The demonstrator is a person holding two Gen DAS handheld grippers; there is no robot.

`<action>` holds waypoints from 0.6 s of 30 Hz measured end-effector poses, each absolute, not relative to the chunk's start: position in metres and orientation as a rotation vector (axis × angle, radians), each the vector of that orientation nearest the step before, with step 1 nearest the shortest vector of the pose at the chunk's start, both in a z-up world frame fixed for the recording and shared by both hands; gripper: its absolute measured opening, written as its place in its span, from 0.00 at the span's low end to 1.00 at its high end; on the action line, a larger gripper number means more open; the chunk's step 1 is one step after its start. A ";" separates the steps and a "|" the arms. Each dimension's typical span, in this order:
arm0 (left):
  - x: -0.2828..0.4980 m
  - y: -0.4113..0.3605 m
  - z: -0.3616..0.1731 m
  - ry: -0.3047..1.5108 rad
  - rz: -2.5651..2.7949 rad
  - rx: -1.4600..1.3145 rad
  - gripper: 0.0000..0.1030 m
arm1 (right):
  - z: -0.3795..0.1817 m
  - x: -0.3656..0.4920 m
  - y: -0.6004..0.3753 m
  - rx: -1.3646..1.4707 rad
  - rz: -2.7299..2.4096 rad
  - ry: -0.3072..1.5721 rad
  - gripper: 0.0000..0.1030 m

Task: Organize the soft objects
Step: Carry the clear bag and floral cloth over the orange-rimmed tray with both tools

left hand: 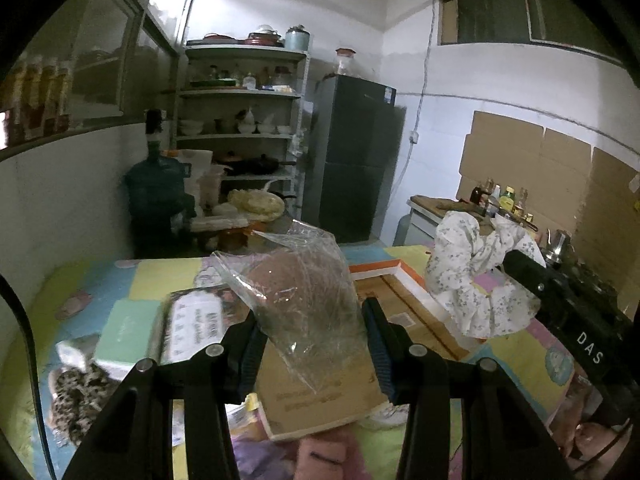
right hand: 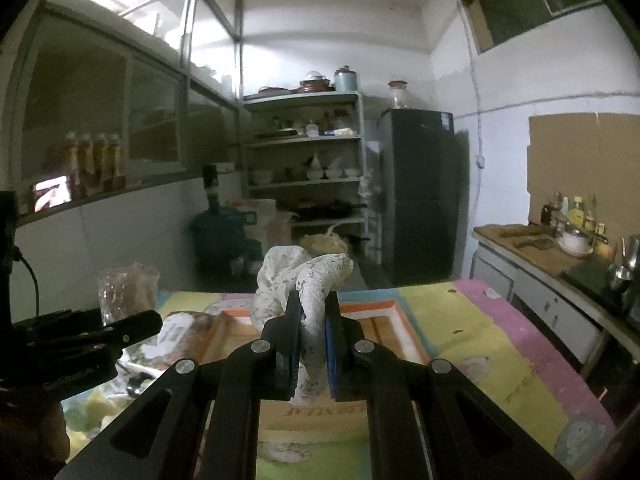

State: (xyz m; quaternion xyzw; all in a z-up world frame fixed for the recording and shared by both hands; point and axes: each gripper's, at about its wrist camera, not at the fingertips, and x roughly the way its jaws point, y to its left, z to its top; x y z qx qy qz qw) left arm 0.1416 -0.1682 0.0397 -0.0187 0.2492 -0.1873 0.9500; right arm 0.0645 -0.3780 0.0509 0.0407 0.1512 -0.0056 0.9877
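Observation:
My left gripper (left hand: 314,312) holds a clear plastic bag (left hand: 304,284) between its jaws, mouth upward, above an open cardboard box (left hand: 404,308) with an orange-and-white rim. The jaws stand wide, with the bag loosely filling the gap. My right gripper (right hand: 313,312) is shut on a white floral cloth (right hand: 304,280), held up over the box (right hand: 384,332). In the left wrist view the cloth (left hand: 472,280) hangs to the right of the bag. In the right wrist view the bag (right hand: 126,288) and left gripper (right hand: 152,322) are at the left.
A pastel patchwork mat (left hand: 100,280) covers the table. On it lie a green box (left hand: 124,332), a printed packet (left hand: 196,324), a leopard-print cloth (left hand: 76,396) and a pink item (left hand: 324,452). A shelf rack (left hand: 240,120), fridge (left hand: 356,152) and counter (right hand: 552,264) stand beyond.

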 end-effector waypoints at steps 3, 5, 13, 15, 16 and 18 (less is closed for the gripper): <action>0.153 -0.180 0.040 0.527 -0.395 -0.042 0.46 | 0.052 0.073 -0.392 0.087 -0.023 0.318 0.10; 0.164 -0.188 0.036 0.548 -0.406 -0.050 0.46 | 0.051 0.078 -0.402 0.089 -0.032 0.331 0.10; 0.198 -0.221 0.005 0.658 -0.427 -0.060 0.46 | 0.028 0.108 -0.424 0.121 -0.010 0.421 0.10; 0.206 -0.228 -0.003 0.690 -0.426 -0.058 0.46 | 0.020 0.117 -0.426 0.131 -0.007 0.449 0.10; 0.210 -0.232 -0.008 0.710 -0.426 -0.056 0.46 | 0.014 0.122 -0.429 0.140 -0.006 0.464 0.10; 0.216 -0.238 -0.017 0.739 -0.427 -0.050 0.45 | 0.003 0.131 -0.433 0.160 -0.003 0.496 0.10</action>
